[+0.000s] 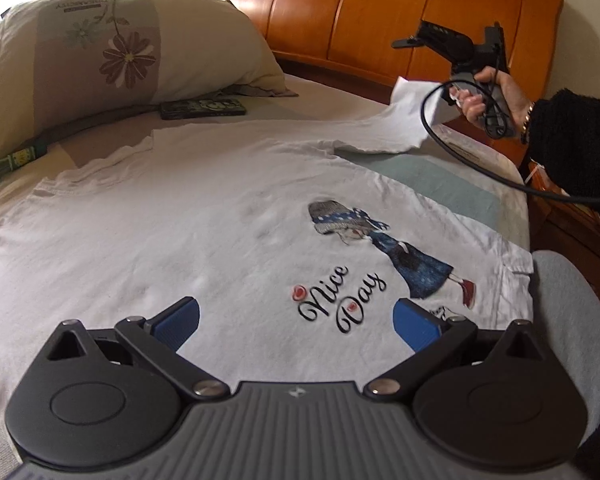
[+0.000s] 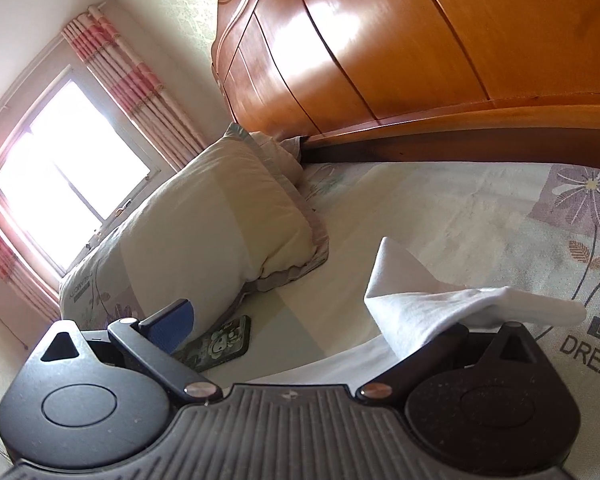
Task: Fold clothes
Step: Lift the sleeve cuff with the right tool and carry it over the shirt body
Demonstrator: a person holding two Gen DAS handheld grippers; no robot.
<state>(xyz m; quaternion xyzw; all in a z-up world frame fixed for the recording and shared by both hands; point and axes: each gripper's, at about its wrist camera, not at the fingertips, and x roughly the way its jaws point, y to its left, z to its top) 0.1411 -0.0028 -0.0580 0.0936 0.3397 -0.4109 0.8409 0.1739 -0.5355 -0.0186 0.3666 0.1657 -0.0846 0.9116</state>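
Note:
A white T-shirt [image 1: 180,220] with a girl picture and "Nice Day" lettering lies spread flat on the bed. My left gripper [image 1: 296,308] hovers open over its near part, blue pads [image 1: 178,322] wide apart and nothing between them. At the far right a hand holds my right gripper [image 1: 452,92], where one sleeve [image 1: 408,112] is lifted off the bed. In the right wrist view the right gripper [image 2: 300,312] stands open. The sleeve [image 2: 440,304] drapes over its right finger and hides that fingertip; the left pad [image 2: 178,320] is bare.
A flowered pillow [image 1: 100,52] and a dark phone [image 1: 202,108] lie at the bed's far left, before a wooden headboard [image 1: 380,12]. A green object [image 1: 4,164] rests at the left edge. The person's grey-clad knee [image 1: 572,320] is at the right; a black cable [image 1: 480,168] hangs there.

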